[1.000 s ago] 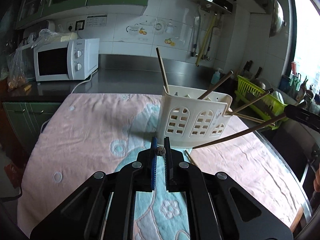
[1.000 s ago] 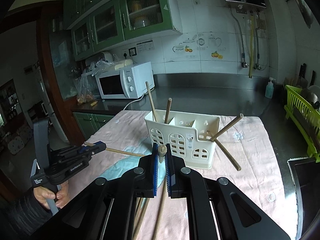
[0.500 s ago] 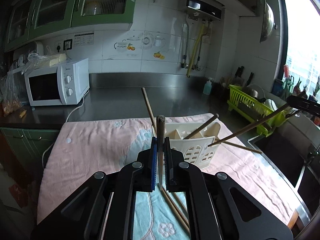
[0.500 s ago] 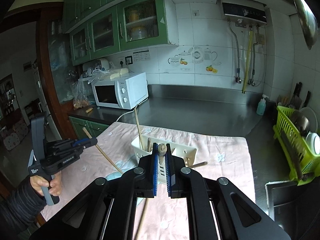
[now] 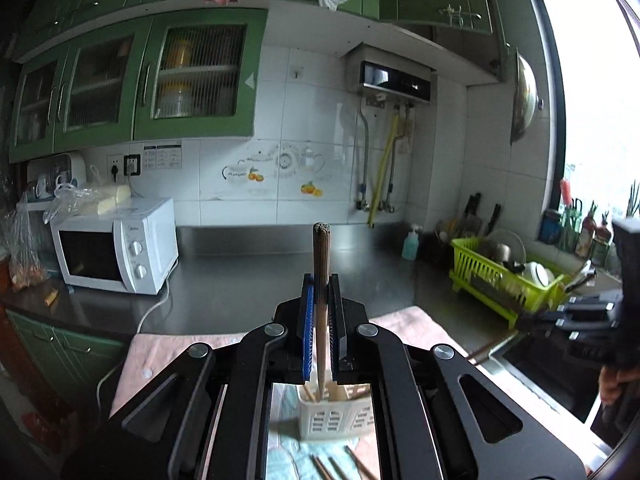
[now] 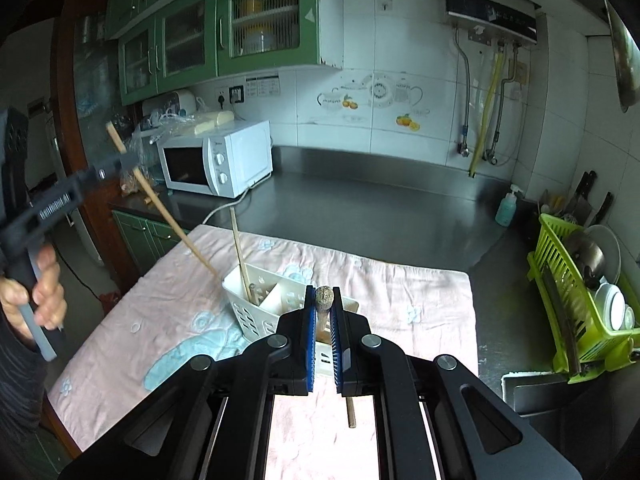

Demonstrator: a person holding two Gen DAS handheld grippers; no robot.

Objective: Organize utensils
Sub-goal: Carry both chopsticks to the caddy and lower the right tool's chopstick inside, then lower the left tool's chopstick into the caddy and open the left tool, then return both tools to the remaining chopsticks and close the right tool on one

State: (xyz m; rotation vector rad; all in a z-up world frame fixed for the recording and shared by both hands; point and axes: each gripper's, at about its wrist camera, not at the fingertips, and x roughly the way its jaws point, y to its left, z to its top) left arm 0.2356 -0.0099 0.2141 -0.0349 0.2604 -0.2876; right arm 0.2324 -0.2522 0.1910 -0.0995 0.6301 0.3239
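Both grippers clamped on a chopstick each: left gripper (image 5: 321, 308) holds its chopstick (image 5: 321, 264) above the holder (image 6: 260, 304); right gripper (image 6: 323, 316) grips another chopstick (image 6: 322, 300) over it. Step: loading. Next: tip lower ends into a compartment, then release.

Home kitchen, as I see it through both wrist cameras: green glass-front wall cabinets (image 6: 224, 36), white tiled wall with fruit-and-teapot decals (image 6: 372, 96), white microwave (image 6: 218, 158) on a steel counter (image 6: 360, 208), wall water heater (image 6: 490, 14) with pipes, green dish rack (image 6: 576, 296) holding bowls, soap bottle (image 6: 506, 206), knives (image 6: 588, 196) by the wall.
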